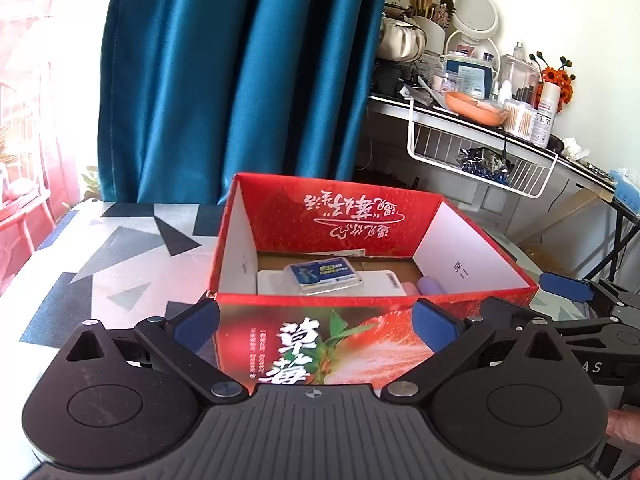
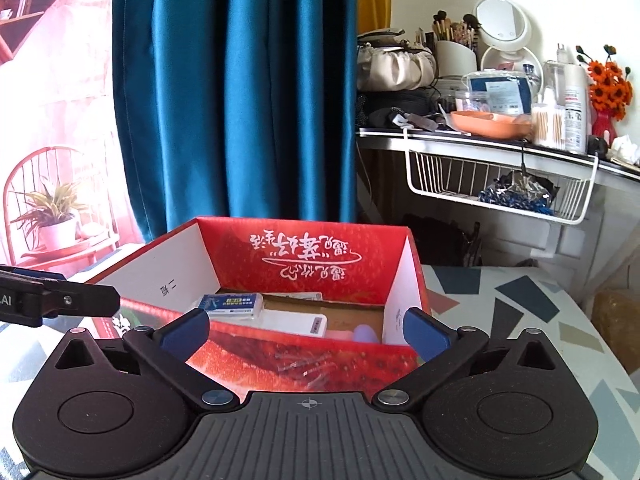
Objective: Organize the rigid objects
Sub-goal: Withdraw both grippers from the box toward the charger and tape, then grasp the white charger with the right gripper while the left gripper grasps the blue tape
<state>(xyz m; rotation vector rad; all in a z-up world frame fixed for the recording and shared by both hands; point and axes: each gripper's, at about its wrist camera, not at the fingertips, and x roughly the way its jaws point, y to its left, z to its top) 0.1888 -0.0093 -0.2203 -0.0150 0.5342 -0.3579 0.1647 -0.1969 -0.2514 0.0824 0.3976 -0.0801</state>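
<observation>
The left gripper [image 1: 316, 322] hangs spread wide with nothing between its blue-padded fingers [image 1: 197, 323], matte black linkages hinged on ribbed housing; the right gripper [image 2: 304, 334] is likewise splayed and empty, its pads flat and rubbery. Both face the near wall of a red cardboard box [image 1: 472, 304] printed with glossy strawberry artwork and white calligraphy, its inner side walls plain white, standing open-topped on a table [image 1: 120, 264] covered in a grey, black and white angular pattern. Inside, on the brown cardboard floor, lies a clear rectangular plastic case with a blue label [image 1: 325, 275] resting on a flat white slab [image 1: 384, 284]; beside that a rounded lilac object [image 1: 432, 283] and something pink are mostly hidden behind the box's front wall, too cut off to identify. Behind the box hangs a heavy teal curtain [image 1: 240, 72] in deep folds. To the right, a cluttered shelf carries a round mirror [image 2: 502, 24], an orange dish [image 2: 490, 123] and a white wire basket [image 2: 500, 188] slung beneath.
</observation>
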